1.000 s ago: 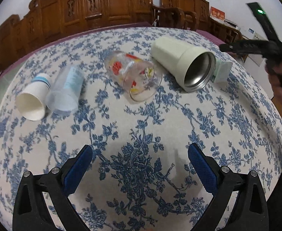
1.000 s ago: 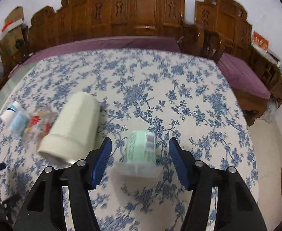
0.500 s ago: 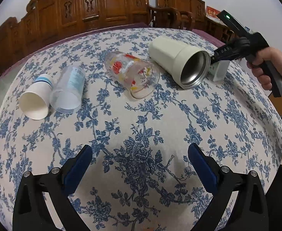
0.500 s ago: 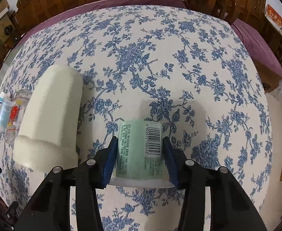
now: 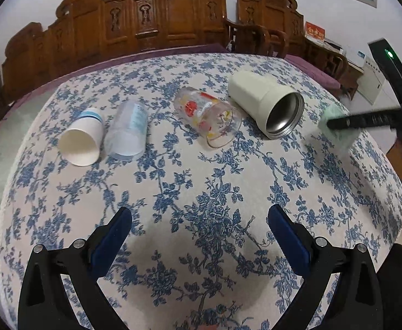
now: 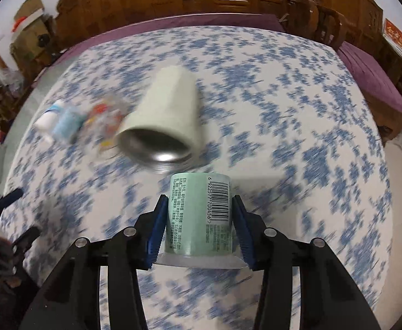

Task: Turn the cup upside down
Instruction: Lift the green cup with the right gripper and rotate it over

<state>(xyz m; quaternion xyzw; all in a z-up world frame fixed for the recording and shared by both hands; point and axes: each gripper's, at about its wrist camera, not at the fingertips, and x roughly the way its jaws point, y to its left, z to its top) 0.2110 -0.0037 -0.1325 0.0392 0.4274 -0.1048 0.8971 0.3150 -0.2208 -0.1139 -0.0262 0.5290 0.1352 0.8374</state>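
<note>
Green cup (image 6: 199, 214) with barcode label, clamped between the blue pads (image 6: 157, 231) of the right gripper (image 6: 199, 233), held over the floral tablecloth (image 6: 297, 137) just beside the cream tumbler (image 6: 168, 110) lying on its side. Left gripper (image 5: 199, 236) spread wide over the cloth, gripping nothing. Glass (image 5: 209, 115), clear plastic cup (image 5: 128, 132) and paper cup (image 5: 81, 140) also lying on their sides.

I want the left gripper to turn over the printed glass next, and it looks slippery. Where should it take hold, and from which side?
Grip the printed glass across its mid body, where the wall is straight. It lies on its side on the tablecloth, mouth toward the camera, so come down from above with the left gripper, its jaws open, straddling the sides. The cream steel-lined tumbler lies close on its right, leaving little room there.
</note>
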